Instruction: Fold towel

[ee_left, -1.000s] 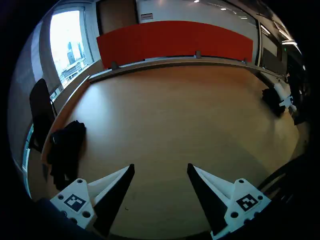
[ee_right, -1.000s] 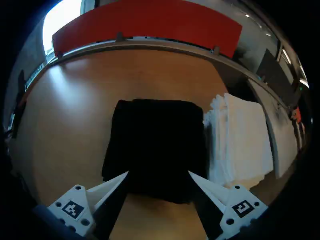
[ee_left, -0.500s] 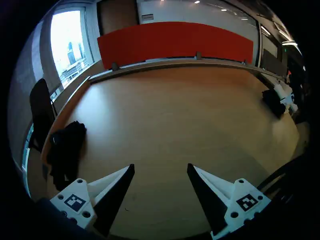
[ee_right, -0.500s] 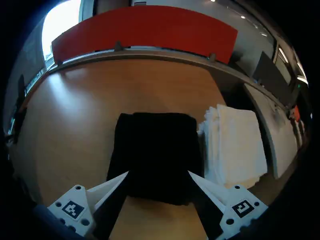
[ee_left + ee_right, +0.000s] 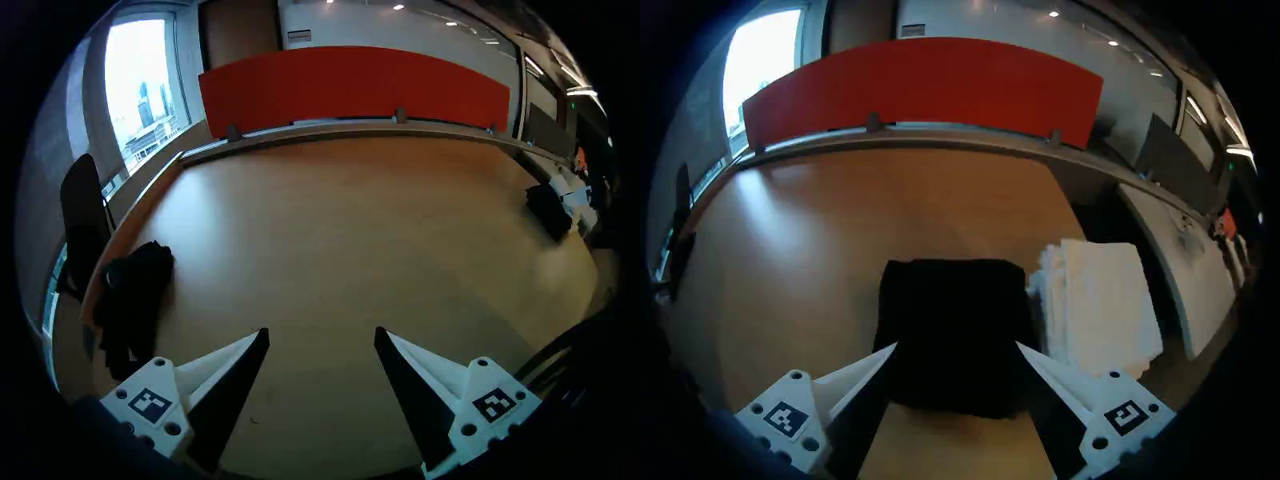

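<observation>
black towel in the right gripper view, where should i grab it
Probably the near edge, approached straight from the front: the black towel lies flat, that edge faces the open right gripper, and the white stack crowds its right side.

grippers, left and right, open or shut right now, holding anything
Left gripper: open, holding nothing.
Right gripper: open, holding nothing; folded black towel lies ahead of it.

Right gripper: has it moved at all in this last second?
Yes. The right gripper has backed away from the folded black towel, which looks smaller now, and the red partition sits lower in its view.
</observation>
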A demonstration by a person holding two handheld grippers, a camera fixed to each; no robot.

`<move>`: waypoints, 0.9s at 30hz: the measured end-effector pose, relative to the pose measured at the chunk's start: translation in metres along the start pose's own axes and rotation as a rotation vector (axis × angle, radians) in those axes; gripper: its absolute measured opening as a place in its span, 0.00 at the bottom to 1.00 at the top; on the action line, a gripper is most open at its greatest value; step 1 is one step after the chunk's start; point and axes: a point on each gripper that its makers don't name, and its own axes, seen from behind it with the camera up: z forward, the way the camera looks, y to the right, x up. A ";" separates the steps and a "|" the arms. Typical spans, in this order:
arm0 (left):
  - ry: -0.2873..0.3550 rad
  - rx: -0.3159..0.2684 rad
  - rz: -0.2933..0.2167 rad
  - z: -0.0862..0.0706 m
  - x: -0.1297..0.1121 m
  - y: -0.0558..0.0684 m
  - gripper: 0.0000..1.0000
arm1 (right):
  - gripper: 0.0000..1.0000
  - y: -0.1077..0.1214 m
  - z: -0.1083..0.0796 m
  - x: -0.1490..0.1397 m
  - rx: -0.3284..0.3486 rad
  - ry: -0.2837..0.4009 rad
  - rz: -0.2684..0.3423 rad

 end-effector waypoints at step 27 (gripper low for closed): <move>0.019 -0.007 -0.003 -0.002 0.009 0.004 0.98 | 0.94 0.009 -0.048 0.095 -0.113 0.423 0.133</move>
